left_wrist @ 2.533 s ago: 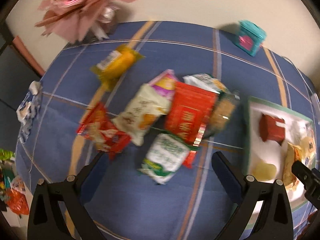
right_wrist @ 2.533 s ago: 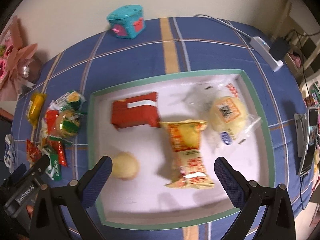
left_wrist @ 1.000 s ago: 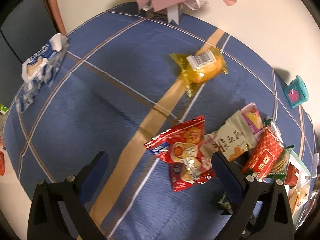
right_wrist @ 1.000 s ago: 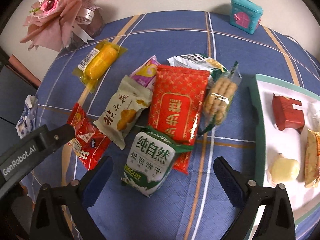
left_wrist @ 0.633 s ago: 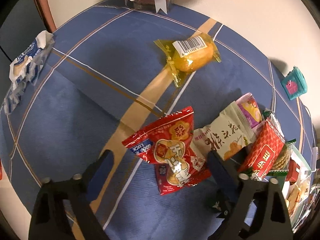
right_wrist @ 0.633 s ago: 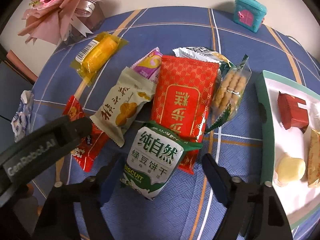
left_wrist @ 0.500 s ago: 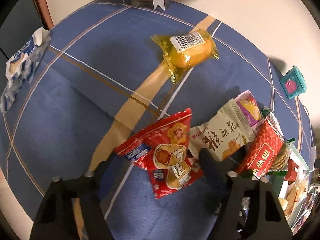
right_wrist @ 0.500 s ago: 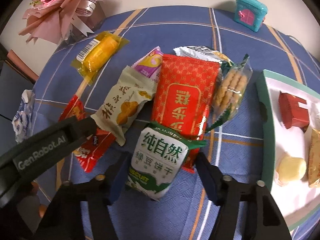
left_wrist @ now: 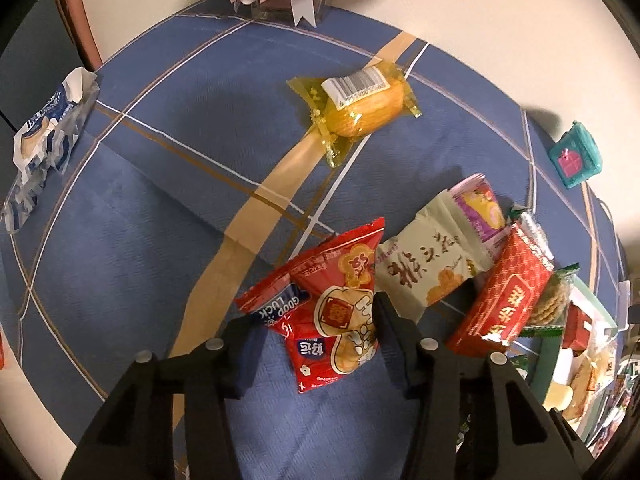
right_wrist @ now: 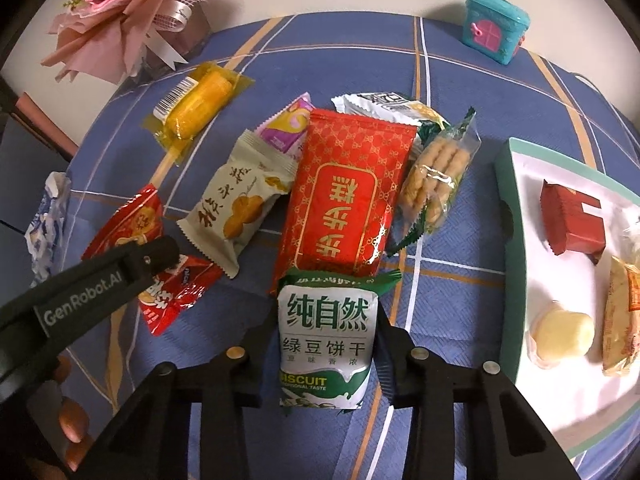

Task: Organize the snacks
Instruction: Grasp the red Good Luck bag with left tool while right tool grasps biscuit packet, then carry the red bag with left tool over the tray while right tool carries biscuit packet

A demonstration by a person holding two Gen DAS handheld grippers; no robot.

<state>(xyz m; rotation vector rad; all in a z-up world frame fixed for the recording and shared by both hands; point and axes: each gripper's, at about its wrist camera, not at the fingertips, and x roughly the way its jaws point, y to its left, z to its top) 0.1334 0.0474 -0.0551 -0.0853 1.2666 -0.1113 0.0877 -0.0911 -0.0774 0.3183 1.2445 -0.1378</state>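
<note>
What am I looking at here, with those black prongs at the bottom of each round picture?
No robot: a person holds a hand-held gripper in each hand, each carrying a wide-angle camera looking along its jaws. In the left one's picture, the left gripper is closing on a red snack packet. In the right one's picture, the right gripper is closing on a green-and-white biscuit packet. More snacks lie on the blue checked tablecloth, and a white tray at the right already holds a few.
</note>
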